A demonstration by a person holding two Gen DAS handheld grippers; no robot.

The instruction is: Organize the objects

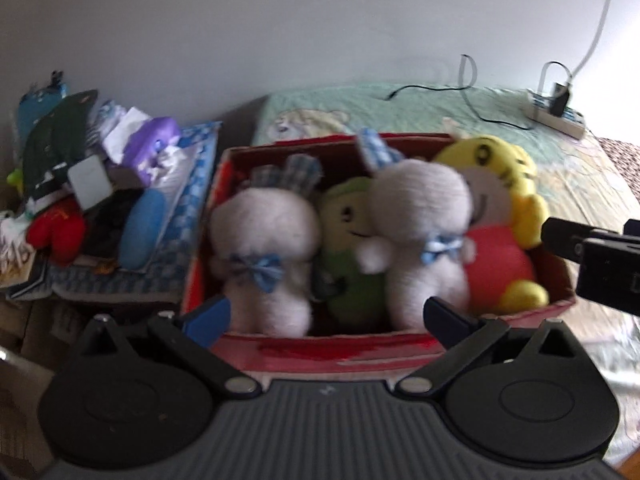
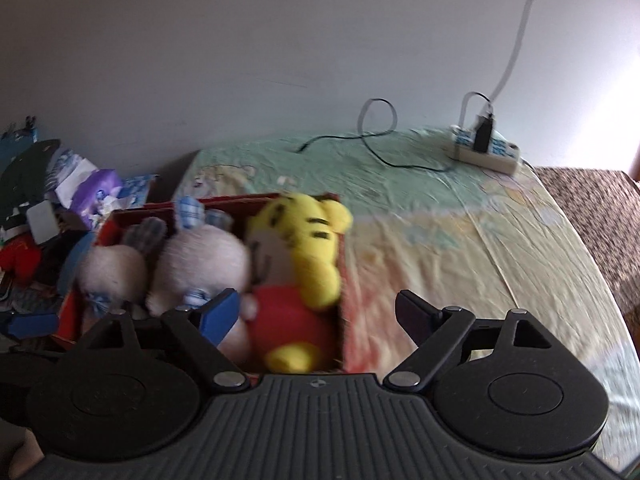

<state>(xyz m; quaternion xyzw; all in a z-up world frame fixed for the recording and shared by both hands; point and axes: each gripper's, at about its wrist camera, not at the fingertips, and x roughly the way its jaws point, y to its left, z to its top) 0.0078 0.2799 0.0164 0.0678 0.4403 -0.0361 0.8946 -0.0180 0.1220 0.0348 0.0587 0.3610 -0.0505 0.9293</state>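
A red cardboard box (image 1: 320, 350) stands on the bed and holds several plush toys: two pale bunnies with blue bows (image 1: 266, 240) (image 1: 424, 220), a green toy (image 1: 348, 240) between them, and a yellow tiger in a red shirt (image 1: 500, 216) at the right end. My left gripper (image 1: 326, 316) is open and empty, just in front of the box's near wall. My right gripper (image 2: 318, 312) is open and empty, over the box's right end near the tiger (image 2: 304, 248). The right gripper's body shows in the left wrist view (image 1: 600, 260) at the right.
A cluttered pile (image 1: 100, 184) of bags, tissues, a red plush and blue items lies left of the box. The bed sheet (image 2: 460, 248) stretches right. A power strip (image 2: 486, 152) with a charger and cables lies at the far edge by the wall.
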